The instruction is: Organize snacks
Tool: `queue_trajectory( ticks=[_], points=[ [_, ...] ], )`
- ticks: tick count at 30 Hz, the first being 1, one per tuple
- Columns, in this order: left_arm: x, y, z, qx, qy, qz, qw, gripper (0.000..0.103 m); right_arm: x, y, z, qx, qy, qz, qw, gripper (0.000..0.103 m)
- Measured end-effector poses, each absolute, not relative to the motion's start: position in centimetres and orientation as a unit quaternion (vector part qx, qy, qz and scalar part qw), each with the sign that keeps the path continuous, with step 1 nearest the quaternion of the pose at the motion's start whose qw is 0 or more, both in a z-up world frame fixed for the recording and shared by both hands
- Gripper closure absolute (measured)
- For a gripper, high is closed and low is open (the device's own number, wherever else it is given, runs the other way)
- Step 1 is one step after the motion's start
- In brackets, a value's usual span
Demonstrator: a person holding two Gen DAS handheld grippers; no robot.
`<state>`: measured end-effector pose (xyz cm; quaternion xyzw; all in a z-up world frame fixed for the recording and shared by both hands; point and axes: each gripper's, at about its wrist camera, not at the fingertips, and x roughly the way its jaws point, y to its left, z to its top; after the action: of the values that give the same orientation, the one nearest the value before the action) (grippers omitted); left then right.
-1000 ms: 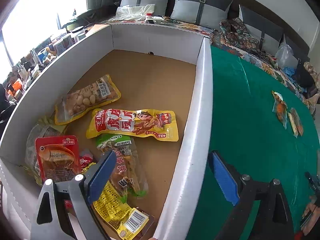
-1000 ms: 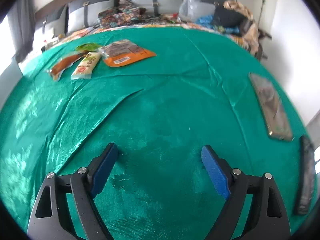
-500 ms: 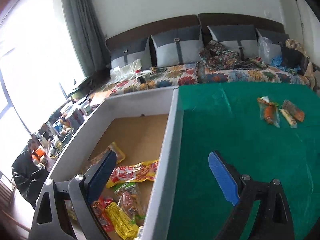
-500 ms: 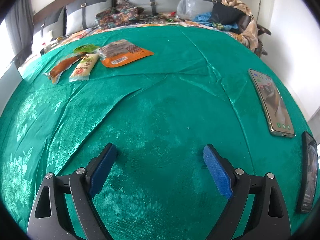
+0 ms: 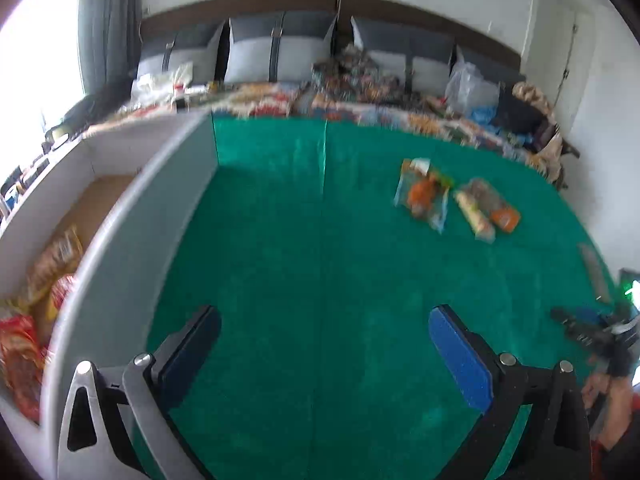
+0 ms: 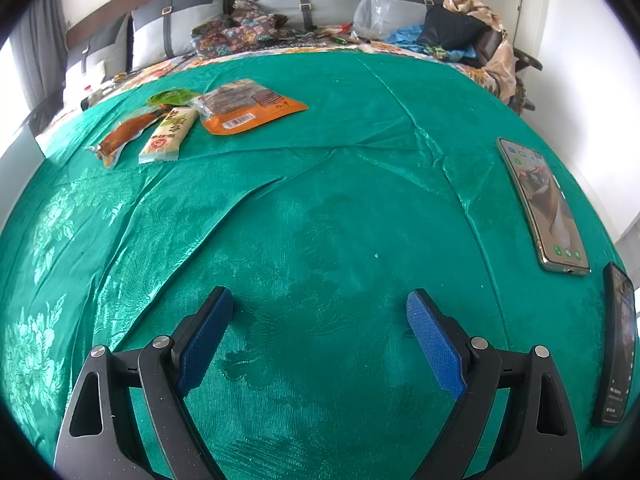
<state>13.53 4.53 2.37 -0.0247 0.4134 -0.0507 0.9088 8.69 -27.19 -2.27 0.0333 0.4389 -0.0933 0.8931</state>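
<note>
1. Leftmost, white box (image 5: 120,240) holds packets already sorted (image 5: 52,264), its wall beside green cloth (image 5: 320,280)
2. Left gripper (image 5: 324,340) has swung from over the box to over bare cloth; its jaws have just been opening and stand spread, nothing between them
3. Three snacks remain on the cloth (image 6: 172,130), well ahead
4. Right gripper (image 6: 320,336) spread, empty, hovering; two phones (image 6: 544,204) at far right
5. Judged step: return for next packet; next move calls for reaching forward and pinching one
</note>
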Motion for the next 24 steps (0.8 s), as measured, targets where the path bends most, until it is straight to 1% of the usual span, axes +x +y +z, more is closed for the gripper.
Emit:
queue_trajectory(
  ticks=[5,10,15,24],
  points=[
    [14.5,3.6,-3.0,-0.036,0.453,-0.034,0.890,0.001,8.7,-27.2,-2.3,0.033,0.439,-0.093,0.893,0.012],
    [15.4,2.4,-5.4,-0.047,0.464,-0.046,0.884,0.001,8.7,-27.2,-2.3,0.033,0.439,-0.093,0.893,0.012],
    [16.6,0.8,-6.5,0.021,0.463,-0.048,0.885,0.000,8.7,-27.2,-2.3,0.033,0.439,-0.093,0.893,0.012],
    [16.0,1.1,-6.3,0.015,0.461,-0.036,0.887,0.000,8.7,-27.2,-2.2,0.033,0.439,-0.093,0.893,0.011]
  ],
)
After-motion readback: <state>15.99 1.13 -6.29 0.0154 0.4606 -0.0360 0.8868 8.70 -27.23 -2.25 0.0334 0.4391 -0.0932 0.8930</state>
